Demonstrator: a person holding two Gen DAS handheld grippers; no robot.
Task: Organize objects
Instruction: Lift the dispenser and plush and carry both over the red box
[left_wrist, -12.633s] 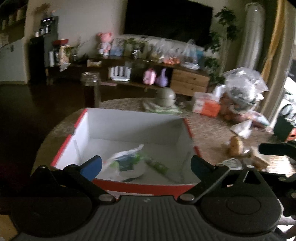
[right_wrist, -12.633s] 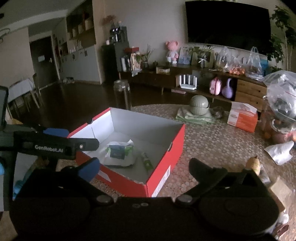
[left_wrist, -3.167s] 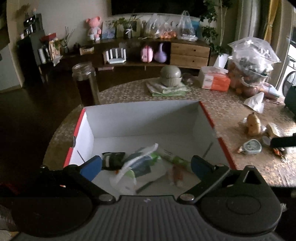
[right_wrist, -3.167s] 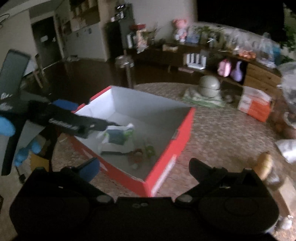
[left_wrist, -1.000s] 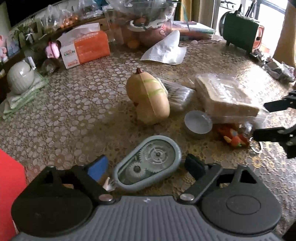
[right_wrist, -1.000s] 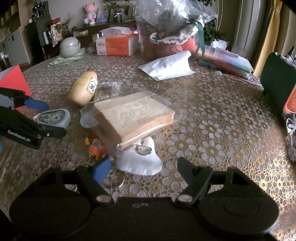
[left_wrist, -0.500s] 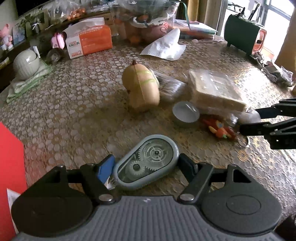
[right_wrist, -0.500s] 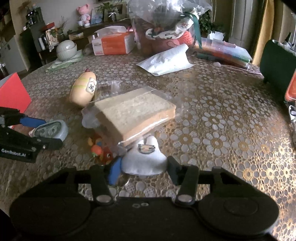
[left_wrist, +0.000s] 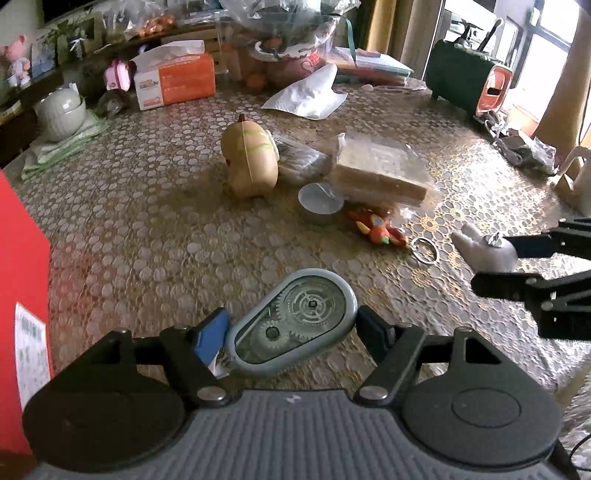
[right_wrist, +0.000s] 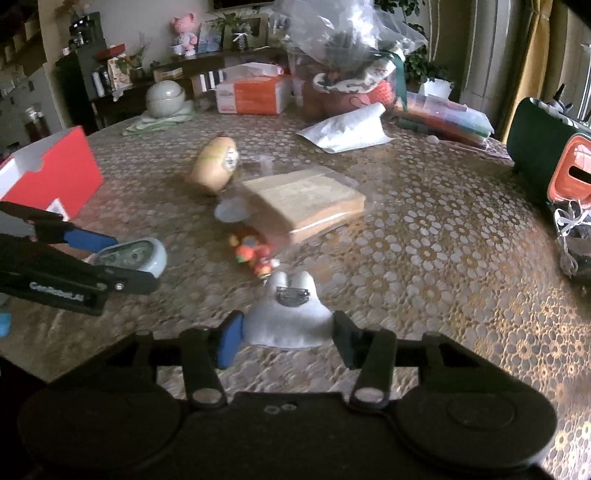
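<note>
My left gripper (left_wrist: 291, 332) is shut on a grey-blue correction tape dispenser (left_wrist: 291, 326) with clear gears, held just above the table; it also shows in the right wrist view (right_wrist: 129, 258). My right gripper (right_wrist: 286, 332) is shut on a small white plush brooch (right_wrist: 288, 314) with a metal pin, lifted off the table; it also shows in the left wrist view (left_wrist: 484, 251). The red shoe box (right_wrist: 51, 173) stands at the left; its red wall (left_wrist: 18, 258) fills the left edge.
On the patterned table lie a tan plush toy (left_wrist: 249, 162), wrapped bread (left_wrist: 380, 173), a small grey cup (left_wrist: 319, 197), a red-orange toy (left_wrist: 380, 227) with a key ring (left_wrist: 424, 251), a white paper bag (left_wrist: 306, 96), an orange tissue box (left_wrist: 173, 79) and a green case (right_wrist: 543, 144).
Both grippers have closed on their objects and lifted them. The brooch has come away from under the bread, and both grippers have drawn back and to the left, towards the red box.
</note>
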